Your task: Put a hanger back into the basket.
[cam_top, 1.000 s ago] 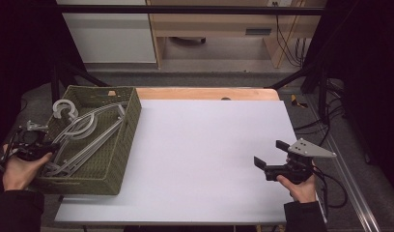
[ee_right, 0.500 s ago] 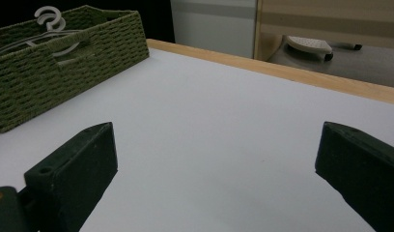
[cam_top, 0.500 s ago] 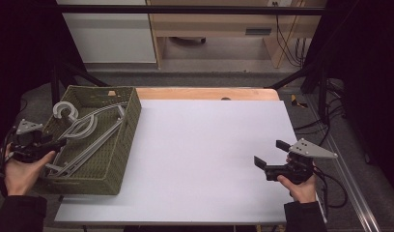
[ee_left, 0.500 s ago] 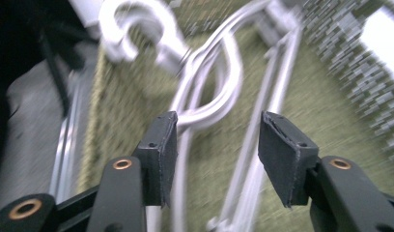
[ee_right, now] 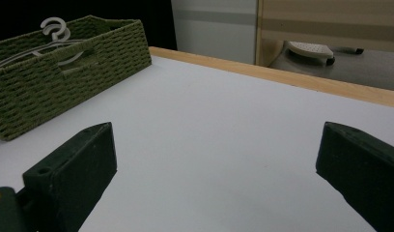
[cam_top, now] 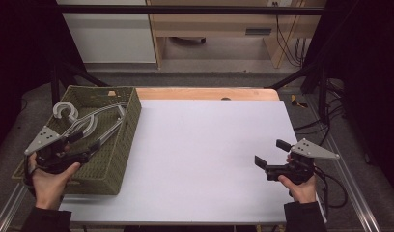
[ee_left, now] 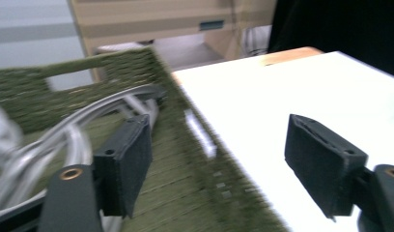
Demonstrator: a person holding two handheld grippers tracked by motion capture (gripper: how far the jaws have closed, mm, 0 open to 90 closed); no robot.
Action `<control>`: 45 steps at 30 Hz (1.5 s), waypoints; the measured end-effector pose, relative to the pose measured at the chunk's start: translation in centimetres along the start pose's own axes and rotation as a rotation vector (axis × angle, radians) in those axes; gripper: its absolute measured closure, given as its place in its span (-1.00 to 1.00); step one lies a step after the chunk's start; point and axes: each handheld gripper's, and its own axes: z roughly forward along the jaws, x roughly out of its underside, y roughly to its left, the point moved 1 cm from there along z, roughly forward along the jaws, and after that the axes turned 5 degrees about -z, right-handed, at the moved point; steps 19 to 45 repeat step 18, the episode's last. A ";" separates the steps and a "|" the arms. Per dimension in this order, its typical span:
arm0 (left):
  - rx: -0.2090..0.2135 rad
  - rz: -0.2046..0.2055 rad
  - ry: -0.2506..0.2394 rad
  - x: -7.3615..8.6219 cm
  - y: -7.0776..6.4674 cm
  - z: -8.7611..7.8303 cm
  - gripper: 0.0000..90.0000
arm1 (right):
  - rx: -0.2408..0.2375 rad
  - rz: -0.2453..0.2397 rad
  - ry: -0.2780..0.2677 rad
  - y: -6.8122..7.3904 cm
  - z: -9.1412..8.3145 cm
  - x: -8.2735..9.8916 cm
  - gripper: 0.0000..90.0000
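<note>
A green woven basket (cam_top: 130, 126) stands at the table's left and holds grey clothes hangers (cam_top: 91, 122). My left gripper (cam_top: 85, 141) hovers over the near part of the basket, above the hangers' ends. Its jaws have just been opening and now stand wide, gripping nothing. In the left gripper view they straddle the basket wall (ee_left: 195, 159), with the hangers (ee_left: 89, 116) lying below the left jaw. My right gripper (cam_top: 271, 152) is held low over the white table at the right, open and empty. Its own view shows the basket (ee_right: 64, 87) far off, a hanger hook (ee_right: 52, 29) poking above the rim.
The white tabletop (cam_top: 204, 150) spreads between the two hands, with a wooden strip (cam_top: 204, 93) along its far edge. Black frame bars and cables (cam_top: 325, 121) stand off the right side. A pale cabinet (cam_top: 209, 29) sits on the floor beyond.
My left gripper has shifted right and a little up over the basket, and its jaws have gone from nearly shut to wide. The right gripper has stayed put.
</note>
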 end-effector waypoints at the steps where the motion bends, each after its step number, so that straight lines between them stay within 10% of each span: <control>1: 0.018 0.005 -0.006 0.1 -0.6 0.2 -0.52 | -0.001 0.001 -0.001 0.0 0.0 0.0 -0.98; 14: 0.148 0.015 0.010 2.7 -4.5 2.5 -0.77 | -0.006 0.010 -0.022 -0.3 -0.4 0.3 -0.98; 45: 0.156 0.031 0.015 3.0 -4.9 2.9 -0.78 | -0.004 0.010 -0.029 -0.3 -0.5 0.3 -0.98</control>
